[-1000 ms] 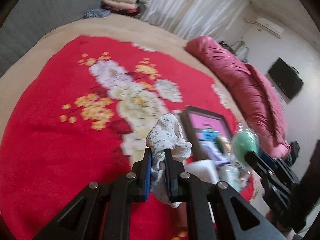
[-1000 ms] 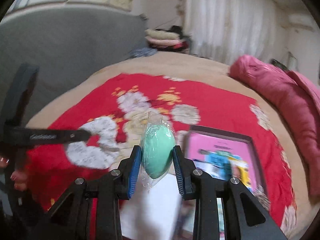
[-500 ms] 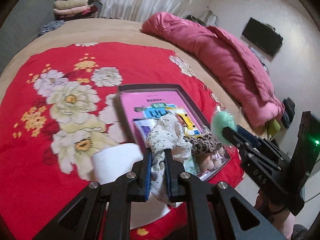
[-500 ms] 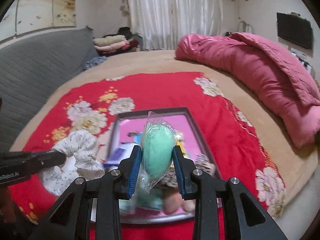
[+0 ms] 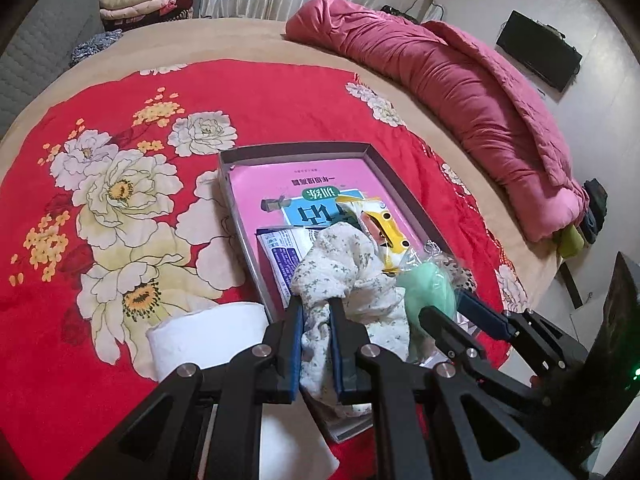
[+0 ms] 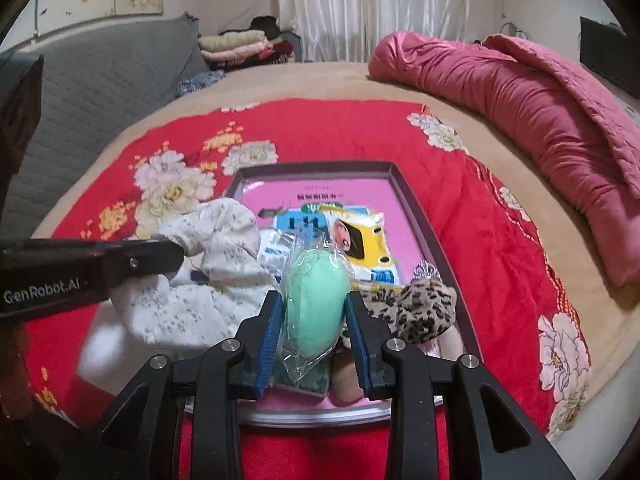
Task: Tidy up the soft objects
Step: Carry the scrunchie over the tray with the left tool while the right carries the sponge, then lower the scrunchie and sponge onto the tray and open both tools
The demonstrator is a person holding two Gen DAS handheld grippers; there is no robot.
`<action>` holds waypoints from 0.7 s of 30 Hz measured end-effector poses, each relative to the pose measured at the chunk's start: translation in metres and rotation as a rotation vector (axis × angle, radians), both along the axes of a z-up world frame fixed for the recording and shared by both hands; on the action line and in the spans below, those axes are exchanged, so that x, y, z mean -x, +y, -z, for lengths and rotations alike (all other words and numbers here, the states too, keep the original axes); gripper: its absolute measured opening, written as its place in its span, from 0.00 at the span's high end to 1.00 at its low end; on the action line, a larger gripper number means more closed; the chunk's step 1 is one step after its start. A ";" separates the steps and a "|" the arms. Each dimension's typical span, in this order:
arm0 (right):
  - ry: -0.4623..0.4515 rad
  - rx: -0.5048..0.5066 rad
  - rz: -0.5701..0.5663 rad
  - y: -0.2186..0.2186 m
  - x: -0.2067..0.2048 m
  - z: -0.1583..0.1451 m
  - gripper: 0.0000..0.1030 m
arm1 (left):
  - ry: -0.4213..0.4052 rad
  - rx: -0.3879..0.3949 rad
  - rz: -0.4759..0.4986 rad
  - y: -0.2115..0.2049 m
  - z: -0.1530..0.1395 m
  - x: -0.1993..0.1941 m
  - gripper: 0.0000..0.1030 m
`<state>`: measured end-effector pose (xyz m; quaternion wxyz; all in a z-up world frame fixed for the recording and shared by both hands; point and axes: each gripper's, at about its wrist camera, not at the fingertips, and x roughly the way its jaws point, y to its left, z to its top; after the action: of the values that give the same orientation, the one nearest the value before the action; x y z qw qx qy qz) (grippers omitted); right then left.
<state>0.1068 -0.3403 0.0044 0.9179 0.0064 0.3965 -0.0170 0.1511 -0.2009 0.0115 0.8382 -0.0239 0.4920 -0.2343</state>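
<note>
Grip, left: we saw the left gripper [image 5: 316, 344] with its fingers [image 5: 294, 340] clamped tight on a white floral scrunchie [image 5: 344, 276], the fabric bunched between the blue pads and spilling out above and below them.
Grip, right: the right gripper [image 6: 314, 332] held a mint-green sponge [image 6: 314, 300] in clear plastic wrap, its fingers [image 6: 270, 336] pressed on both sides of the wrap.
Position of the soft things: both were held over the near end of the shallow grey tray [image 5: 244, 232]; in the left wrist view we saw the sponge [image 5: 430, 296] just to the right of the scrunchie, touching or nearly so; we could not tell which.
Tray contents: we noted a pink sheet [image 6: 344, 196] lining the bottom, a blue-and-white packet [image 5: 280, 256], a yellow packet [image 6: 366, 240], a leopard-print scrunchie [image 6: 412, 308] and a small silvery crown [image 6: 428, 270] beside it.
Tray position: it lay on a red floral blanket [image 5: 100, 200] spread over the bed [image 5: 256, 40].
Beside the tray: a white paper roll [image 5: 208, 336] lay on the blanket, just left of the tray's near corner.
Background: a pink quilt [image 6: 520, 100] was bundled along the far right edge of the bed, and folded clothes [image 6: 244, 46] were stacked beyond its far end.
</note>
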 end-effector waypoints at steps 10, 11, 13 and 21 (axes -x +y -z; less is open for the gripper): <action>0.005 0.010 0.057 -0.011 -0.003 0.008 0.65 | 0.019 -0.005 0.012 -0.013 0.008 -0.007 0.88; 0.011 0.008 0.051 -0.010 -0.003 0.010 0.61 | 0.024 -0.003 0.010 -0.013 0.009 -0.008 0.88; 0.022 -0.002 0.044 -0.009 -0.004 0.013 0.59 | 0.027 -0.006 0.007 -0.014 0.010 -0.009 0.88; 0.002 -0.038 0.065 -0.018 -0.002 0.011 0.49 | 0.033 -0.019 0.001 -0.017 0.012 -0.013 0.88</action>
<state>0.1091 -0.3584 -0.0063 0.9160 0.0368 0.3975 -0.0390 0.1643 -0.2176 -0.0002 0.8300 -0.0195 0.5080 -0.2297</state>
